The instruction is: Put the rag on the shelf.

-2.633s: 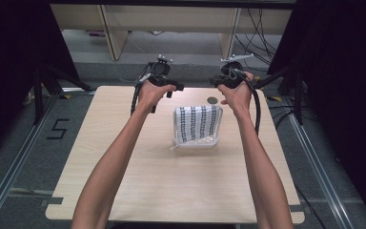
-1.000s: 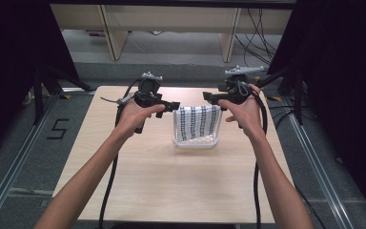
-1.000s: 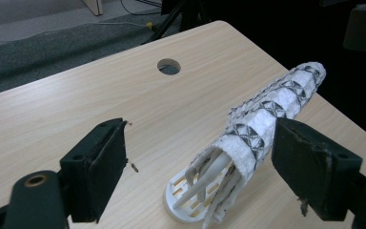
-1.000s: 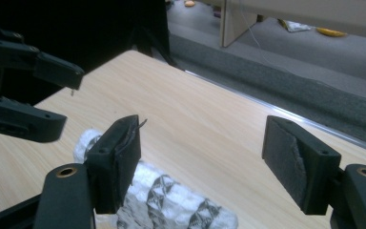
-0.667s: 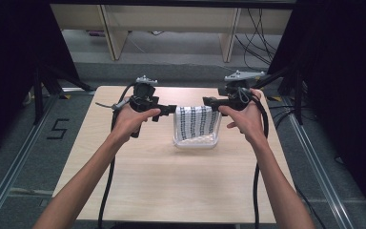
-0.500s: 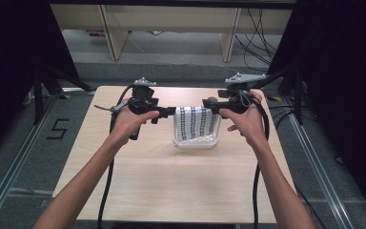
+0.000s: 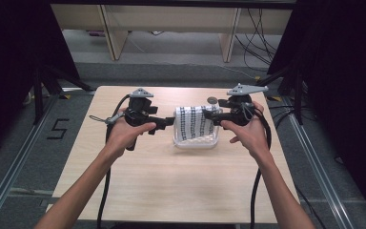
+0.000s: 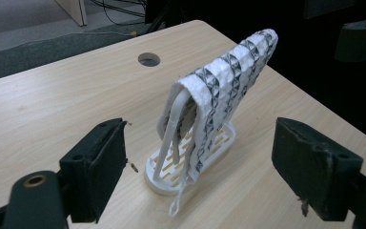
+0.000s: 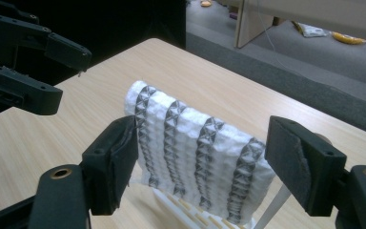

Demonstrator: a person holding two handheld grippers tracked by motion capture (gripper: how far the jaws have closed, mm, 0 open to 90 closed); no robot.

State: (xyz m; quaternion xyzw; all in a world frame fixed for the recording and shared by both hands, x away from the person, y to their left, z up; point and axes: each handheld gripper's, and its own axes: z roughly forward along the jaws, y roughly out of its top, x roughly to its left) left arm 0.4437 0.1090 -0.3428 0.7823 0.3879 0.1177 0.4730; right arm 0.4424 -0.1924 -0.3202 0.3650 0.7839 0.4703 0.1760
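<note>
Two hand-held grippers close in on a cloth from opposite ends. The cloth, white with dark patterned stripes, is draped over the arched bar of a white rack that stands near the middle of the far half of the table. Hanging it over the bar keeps both of its short edges free in the air, so each can be reached from the side without touching the rack's slotted base.

The left gripper points at the cloth's left end; in the left gripper view its jaws are spread wide, with the cloth and rack framed between them but farther off, not yet touched. The right gripper points at the cloth's right end; in the right gripper view its jaws also stand spread, one on each side of the striped cloth, with the pads apparently clear of the fabric. Neither gripper holds anything.

Both are held level, at about the height of the bar, which likely suits a pinch on the upper fold at each end, so that the cloth could be lifted off evenly rather than dragged. A round hole lies in the tabletop beyond the rack.
</note>
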